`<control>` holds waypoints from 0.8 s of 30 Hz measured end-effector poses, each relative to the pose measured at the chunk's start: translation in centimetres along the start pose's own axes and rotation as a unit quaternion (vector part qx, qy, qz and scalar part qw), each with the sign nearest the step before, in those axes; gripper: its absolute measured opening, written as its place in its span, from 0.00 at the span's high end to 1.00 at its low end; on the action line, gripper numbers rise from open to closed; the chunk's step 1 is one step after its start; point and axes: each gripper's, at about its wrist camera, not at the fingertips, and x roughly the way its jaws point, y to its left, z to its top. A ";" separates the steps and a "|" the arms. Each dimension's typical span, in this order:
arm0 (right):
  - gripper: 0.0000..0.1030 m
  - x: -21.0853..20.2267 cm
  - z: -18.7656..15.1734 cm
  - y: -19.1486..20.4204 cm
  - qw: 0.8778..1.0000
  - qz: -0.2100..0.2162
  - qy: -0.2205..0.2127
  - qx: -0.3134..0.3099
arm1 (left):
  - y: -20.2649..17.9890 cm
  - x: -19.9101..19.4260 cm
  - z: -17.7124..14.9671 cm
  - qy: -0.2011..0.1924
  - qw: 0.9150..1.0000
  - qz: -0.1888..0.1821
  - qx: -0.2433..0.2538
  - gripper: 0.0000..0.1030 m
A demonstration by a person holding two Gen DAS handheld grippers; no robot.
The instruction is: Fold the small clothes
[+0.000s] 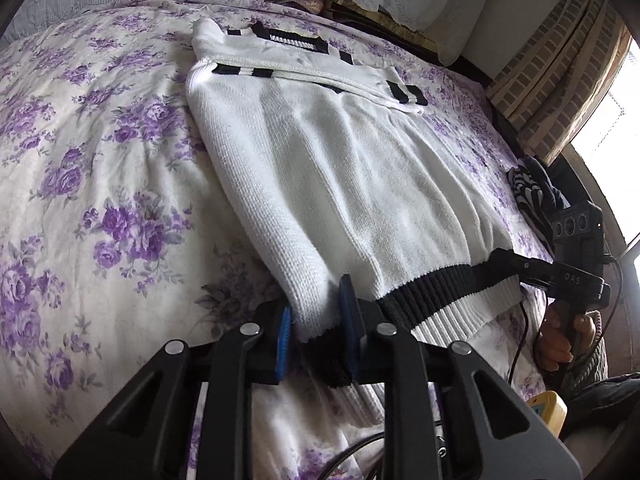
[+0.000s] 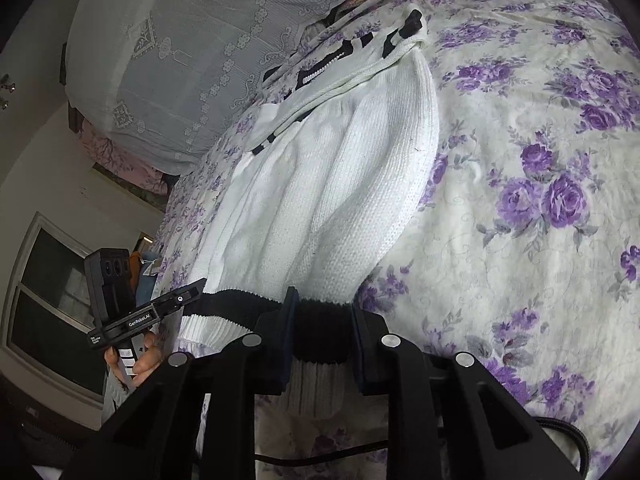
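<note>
Both grippers, left gripper (image 1: 314, 334) and right gripper (image 2: 322, 334), pinch the sweater (image 1: 340, 160) hem at lower centre; next, lift it toward the collar, upper frame, for 1 fold.

Soft daylight from a glaring window (image 1: 612, 128), sharp centre, dark fisheye-bent edges.

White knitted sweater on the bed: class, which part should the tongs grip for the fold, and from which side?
Grip the sweater by its ribbed black-and-white hem, at its two corners, coming from the near bed edge. The hem lies nearest and free, sleeves already folded in. Both tongs, left and right, already pinch it there.
</note>
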 end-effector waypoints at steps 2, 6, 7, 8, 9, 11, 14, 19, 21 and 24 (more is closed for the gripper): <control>0.77 0.3 0.1 -0.3 1.000 0.004 0.007 0.006 | 0.1 0.1 0.1 0.002 1.000 -0.006 -0.005 0.81; 0.77 0.3 0.2 -0.2 1.000 0.002 0.002 0.004 | -1.1 1.5 1.4 0.005 1.000 0.015 0.006 0.77; 0.78 -0.1 0.1 -0.2 1.000 0.003 -0.006 0.006 | -1.6 1.1 1.8 -0.007 1.000 0.007 0.009 0.85; 0.78 -0.5 0.2 -0.2 1.000 0.005 -0.015 0.009 | -1.9 0.5 2.0 -0.019 1.000 0.000 0.013 0.86; 0.78 -1.0 0.3 -0.5 1.000 0.007 -0.021 0.013 | -2.3 -0.2 2.1 -0.033 0.999 0.002 0.021 0.86; 0.78 -1.3 0.5 -1.1 0.999 0.007 -0.024 0.025 | -2.2 -1.3 1.9 -0.043 0.999 0.020 0.027 0.86; 0.78 -0.8 0.4 -1.4 1.000 0.003 -0.014 0.027 | 0.3 -2.5 1.0 -0.033 0.999 0.015 -0.008 0.86; 0.78 -0.6 0.4 -1.2 1.000 0.000 -0.013 0.022 | 2.9 -4.7 0.0 -0.050 0.996 0.058 -0.041 0.86; 0.78 -0.5 0.3 -1.1 1.000 -0.003 -0.012 0.019 | 3.3 -3.9 0.0 -0.031 0.997 0.059 -0.048 0.88; 0.78 -0.5 0.2 -1.0 1.000 -0.004 -0.012 0.018 | 2.0 -0.9 -0.5 0.015 0.998 0.063 -0.022 0.86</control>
